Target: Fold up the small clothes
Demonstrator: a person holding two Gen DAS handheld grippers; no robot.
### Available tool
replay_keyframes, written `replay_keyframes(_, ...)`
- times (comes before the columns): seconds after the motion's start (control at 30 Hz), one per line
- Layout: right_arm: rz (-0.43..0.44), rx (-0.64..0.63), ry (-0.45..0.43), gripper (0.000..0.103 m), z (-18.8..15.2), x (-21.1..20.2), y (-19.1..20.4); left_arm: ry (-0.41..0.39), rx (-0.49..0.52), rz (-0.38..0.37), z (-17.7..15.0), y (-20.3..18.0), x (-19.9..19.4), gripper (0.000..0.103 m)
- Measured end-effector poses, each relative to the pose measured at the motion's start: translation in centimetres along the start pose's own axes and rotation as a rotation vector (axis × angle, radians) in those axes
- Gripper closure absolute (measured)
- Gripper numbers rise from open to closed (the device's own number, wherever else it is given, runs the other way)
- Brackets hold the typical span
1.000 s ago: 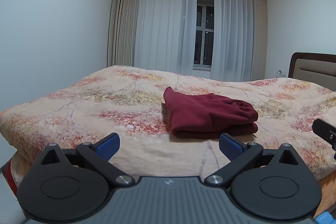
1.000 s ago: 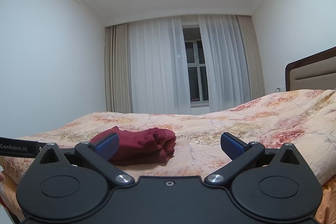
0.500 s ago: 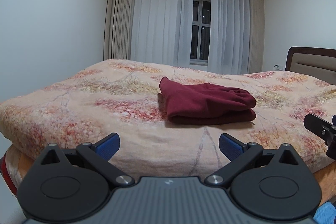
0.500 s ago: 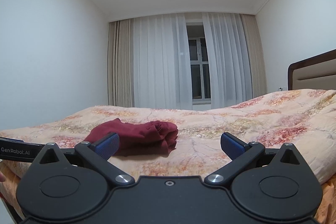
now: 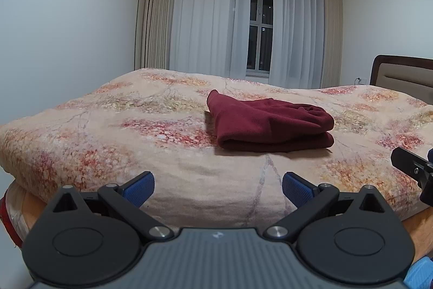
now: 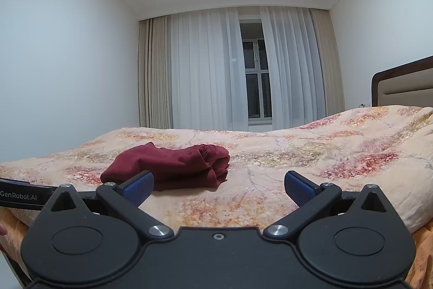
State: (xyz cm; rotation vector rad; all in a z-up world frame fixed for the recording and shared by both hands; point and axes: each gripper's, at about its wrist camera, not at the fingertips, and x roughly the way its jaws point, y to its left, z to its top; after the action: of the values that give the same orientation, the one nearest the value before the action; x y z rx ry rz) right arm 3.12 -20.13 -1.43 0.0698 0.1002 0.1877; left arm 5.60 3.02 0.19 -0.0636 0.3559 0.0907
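A dark red garment (image 5: 270, 123) lies folded into a thick bundle on the flowered bedspread (image 5: 135, 132), near the bed's front edge. My left gripper (image 5: 217, 187) is open and empty, held off the bed's near edge, well short of the garment. My right gripper (image 6: 218, 187) is also open and empty; from it the garment (image 6: 173, 164) sits ahead and to the left, behind the left blue pad (image 6: 138, 186). Part of the right gripper's body (image 5: 414, 169) shows at the right edge of the left wrist view.
The bed's headboard (image 6: 406, 83) stands at the right. White curtains (image 5: 216, 18) and a dark window (image 5: 259, 29) fill the far wall. A plain wall (image 5: 67, 31) runs along the left side. The bedspread (image 6: 338, 148) rises toward the right.
Both grippers have drawn back and dropped lower relative to the bed, so the garment looks farther and higher in both views. The garment itself has not moved.
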Motion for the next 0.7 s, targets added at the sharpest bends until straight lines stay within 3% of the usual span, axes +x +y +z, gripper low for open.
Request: replay_keyframes(0.7,-0.001,0.004,-0.005,0.000,-0.02,0.00,-0.10,-0.004,0.006,0.004,0.02,-0.11,-0.13,0.000)
